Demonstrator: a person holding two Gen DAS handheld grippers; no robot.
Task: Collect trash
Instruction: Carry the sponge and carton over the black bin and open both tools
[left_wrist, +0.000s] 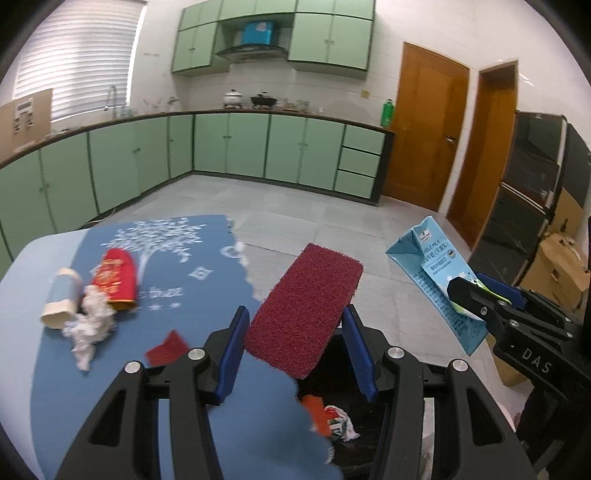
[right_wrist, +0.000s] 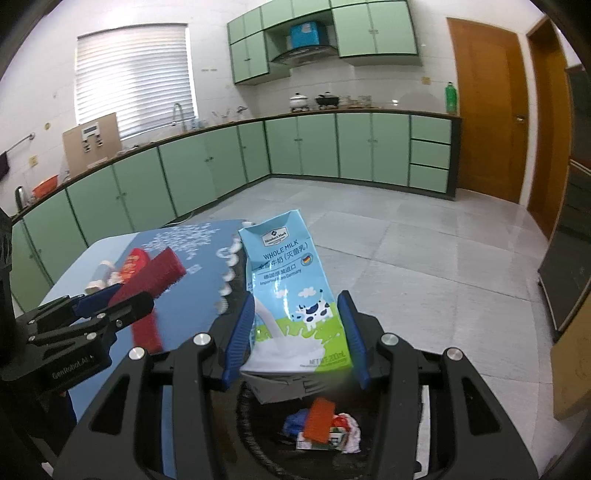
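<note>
Left gripper clamped on a dark red scouring pad: flat rectangle, coarse looped fibre, tilted up and away, held across its short width near the lower end between blue pads. Hangs past the table edge, above the black trash bin. Same pad seen edge-on in the right wrist view, in the left gripper.

Right gripper closed on a milk carton, gripped at its lower half, blue fingers on both side faces. Carton light blue, "WHOLE MILK" print, cow on green grass, milk splash, small German flag, top gable flattened, bottom fold pushed in. Tilted, held over the bin mouth. In the left wrist view, carton off to the right, leaning, pinched in the right gripper.

Inside bin: orange-red flat piece, crumpled white-red-green wrapper, something blue.

On the table, on blue cloth with white tree print: paper cup lying on its side, pale blue band; crumpled white tissue touching it; red packet with gold print just behind the tissue; small dark red scrap near the left gripper's left finger.
</note>
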